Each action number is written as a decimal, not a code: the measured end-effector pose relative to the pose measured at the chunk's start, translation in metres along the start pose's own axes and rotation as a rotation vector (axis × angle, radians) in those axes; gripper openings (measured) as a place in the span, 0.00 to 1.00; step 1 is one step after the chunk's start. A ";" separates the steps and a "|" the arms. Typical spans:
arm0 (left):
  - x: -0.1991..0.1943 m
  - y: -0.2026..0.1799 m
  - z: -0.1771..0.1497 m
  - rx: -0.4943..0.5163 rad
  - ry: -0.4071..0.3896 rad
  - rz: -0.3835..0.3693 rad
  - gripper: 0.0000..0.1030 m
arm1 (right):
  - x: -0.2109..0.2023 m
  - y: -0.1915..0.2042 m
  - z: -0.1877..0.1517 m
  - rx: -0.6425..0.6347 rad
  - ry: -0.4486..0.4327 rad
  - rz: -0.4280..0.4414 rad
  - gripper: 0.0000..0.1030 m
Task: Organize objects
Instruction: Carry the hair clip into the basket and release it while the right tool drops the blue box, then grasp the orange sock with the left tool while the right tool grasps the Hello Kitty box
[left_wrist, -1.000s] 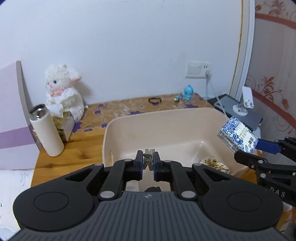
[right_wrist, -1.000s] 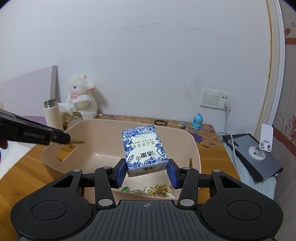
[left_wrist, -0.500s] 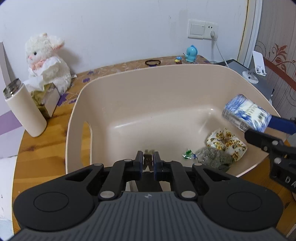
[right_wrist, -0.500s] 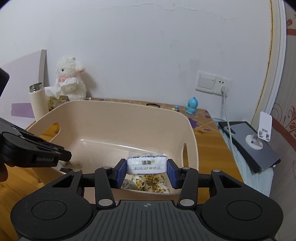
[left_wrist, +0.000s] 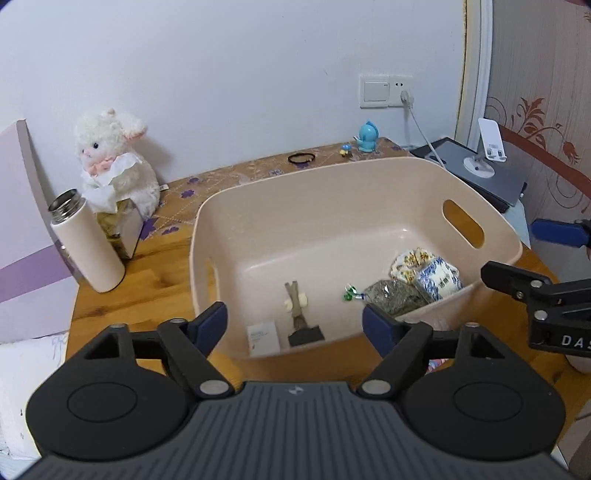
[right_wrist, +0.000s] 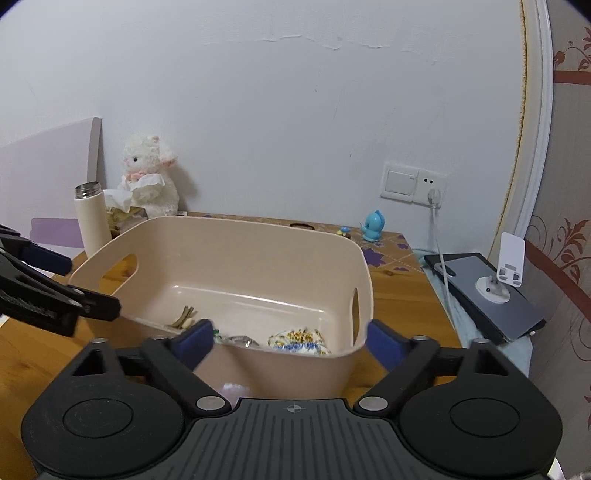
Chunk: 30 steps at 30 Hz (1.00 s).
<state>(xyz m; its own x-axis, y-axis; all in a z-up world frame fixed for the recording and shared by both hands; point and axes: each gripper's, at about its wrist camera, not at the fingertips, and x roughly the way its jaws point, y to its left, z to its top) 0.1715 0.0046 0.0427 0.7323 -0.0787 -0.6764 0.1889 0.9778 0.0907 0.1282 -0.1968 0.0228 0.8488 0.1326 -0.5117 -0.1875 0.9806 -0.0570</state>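
Note:
A beige plastic basin (left_wrist: 369, 184) (right_wrist: 258, 243) stands on the wooden table. Inside lie a hair clip (left_wrist: 295, 301) (right_wrist: 183, 317), a blue-and-white packet (left_wrist: 437, 278) (right_wrist: 299, 346), a floral scrunchie (left_wrist: 410, 260) (right_wrist: 295, 336), a grey pouch (left_wrist: 393, 295), a small white card (left_wrist: 263, 338) and a dark clip (left_wrist: 306, 335). My left gripper (left_wrist: 294, 322) is open and empty above the basin's near rim. My right gripper (right_wrist: 290, 341) is open and empty at the basin's other near rim; it shows at the right in the left wrist view (left_wrist: 532, 258).
A white flask (left_wrist: 86, 242) (right_wrist: 92, 221), a tissue box (left_wrist: 122, 229) and a plush lamb (left_wrist: 114, 162) (right_wrist: 149, 177) stand left of the basin. A black hair band (left_wrist: 301, 158) and a blue figurine (left_wrist: 367, 136) (right_wrist: 373, 226) lie behind it. A tablet with a phone stand (left_wrist: 487, 166) (right_wrist: 491, 291) is at the right.
Both grippers opened. The left let go of the hair clip and the right let go of the blue-and-white packet; both now lie in the basin. Both grippers pulled back and up.

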 end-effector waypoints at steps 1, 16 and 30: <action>-0.005 0.002 -0.002 -0.006 0.004 -0.008 0.84 | -0.003 0.000 -0.002 -0.001 0.002 0.002 0.93; -0.012 0.016 -0.057 -0.032 0.103 -0.039 0.88 | -0.007 0.003 -0.043 -0.033 0.116 0.023 1.00; 0.042 0.021 -0.102 -0.077 0.294 -0.046 0.88 | 0.031 0.005 -0.079 -0.010 0.276 0.060 1.00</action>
<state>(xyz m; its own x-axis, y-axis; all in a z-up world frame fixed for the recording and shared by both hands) 0.1391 0.0420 -0.0582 0.5016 -0.0748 -0.8619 0.1590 0.9873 0.0069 0.1149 -0.1995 -0.0609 0.6695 0.1441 -0.7287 -0.2393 0.9705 -0.0280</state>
